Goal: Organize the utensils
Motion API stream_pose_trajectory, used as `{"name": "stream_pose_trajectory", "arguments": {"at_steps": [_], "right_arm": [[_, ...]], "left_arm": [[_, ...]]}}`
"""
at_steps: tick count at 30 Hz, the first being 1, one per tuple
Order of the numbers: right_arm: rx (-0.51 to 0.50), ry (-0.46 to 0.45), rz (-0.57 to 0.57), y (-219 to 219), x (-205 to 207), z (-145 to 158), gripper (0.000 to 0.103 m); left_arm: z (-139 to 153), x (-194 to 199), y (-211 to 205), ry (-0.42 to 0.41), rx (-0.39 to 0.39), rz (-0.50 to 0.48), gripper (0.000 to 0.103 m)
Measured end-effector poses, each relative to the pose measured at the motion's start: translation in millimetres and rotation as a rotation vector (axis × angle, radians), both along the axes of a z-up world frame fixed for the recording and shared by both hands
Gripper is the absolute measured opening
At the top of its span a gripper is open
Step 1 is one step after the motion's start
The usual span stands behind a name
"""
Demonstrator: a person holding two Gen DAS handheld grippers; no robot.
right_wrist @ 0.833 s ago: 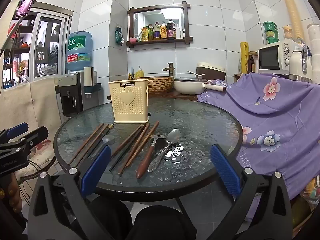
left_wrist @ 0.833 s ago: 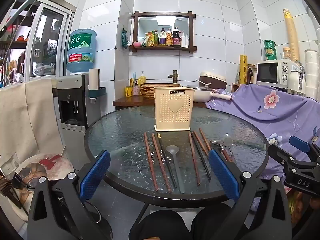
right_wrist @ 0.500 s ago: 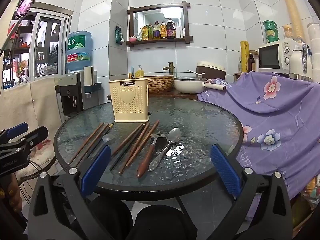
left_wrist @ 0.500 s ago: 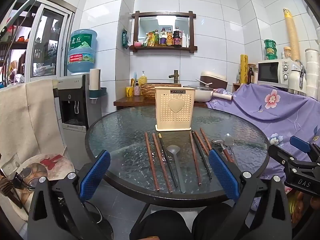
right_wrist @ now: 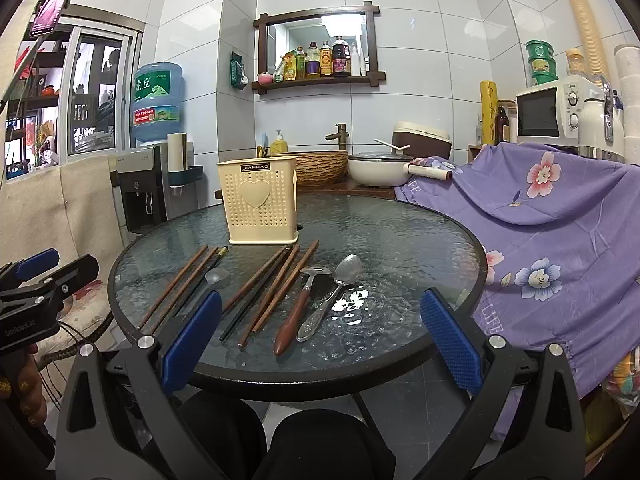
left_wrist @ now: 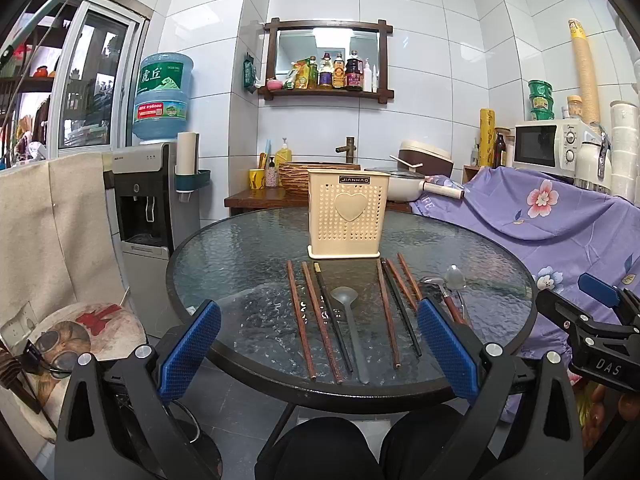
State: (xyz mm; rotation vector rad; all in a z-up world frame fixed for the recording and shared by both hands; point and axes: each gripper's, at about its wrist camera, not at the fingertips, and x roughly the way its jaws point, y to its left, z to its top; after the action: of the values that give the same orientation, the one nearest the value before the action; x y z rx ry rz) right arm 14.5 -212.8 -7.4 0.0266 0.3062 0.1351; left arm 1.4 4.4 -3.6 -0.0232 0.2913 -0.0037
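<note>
Both tools spread wide and empty, left tool [left_wrist: 318, 352] and right tool [right_wrist: 320, 344] hovering at the near rim of the glass counter [left_wrist: 224, 264], chopsticks [left_wrist: 306, 316] and grey spoon [left_wrist: 350, 320] lying in a row just in front of the cream holder [left_wrist: 348, 216], wooden-handled ladle [right_wrist: 296, 312] and metal spoon [right_wrist: 332, 296] to the right. Risky from here – thin sticks packed close on slick glass, so likely to pinch two at once, or skid one off the near edge. Against the earlier view, barely any change – same layout, only a slight creep closer to the counter.
</note>
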Motion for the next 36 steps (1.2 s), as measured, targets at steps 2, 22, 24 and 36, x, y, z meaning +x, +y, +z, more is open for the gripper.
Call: {"name": "stream_pose_trajectory", "arguments": {"at_steps": [2, 22, 24, 36], "right_arm": [[0.000, 0.001, 0.000, 0.4, 0.4, -0.2, 0.098], [0.004, 0.004, 0.003, 2.7, 1.3, -6.5, 0.098], [0.004, 0.005, 0.003, 2.8, 1.2, -7.2, 0.098], [0.006, 0.005, 0.003, 2.1, 1.8, -5.5, 0.098]], "left_arm": [[0.7, -0.2, 0.2, 0.001, 0.000, -0.002, 0.097], [0.0, 0.6, 0.1, 0.001, 0.001, -0.003, 0.097], [0.0, 0.5, 0.1, 0.001, 0.000, -0.002, 0.097], [-0.3, 0.8, -0.7, 0.003, 0.001, -0.003, 0.097]]}}
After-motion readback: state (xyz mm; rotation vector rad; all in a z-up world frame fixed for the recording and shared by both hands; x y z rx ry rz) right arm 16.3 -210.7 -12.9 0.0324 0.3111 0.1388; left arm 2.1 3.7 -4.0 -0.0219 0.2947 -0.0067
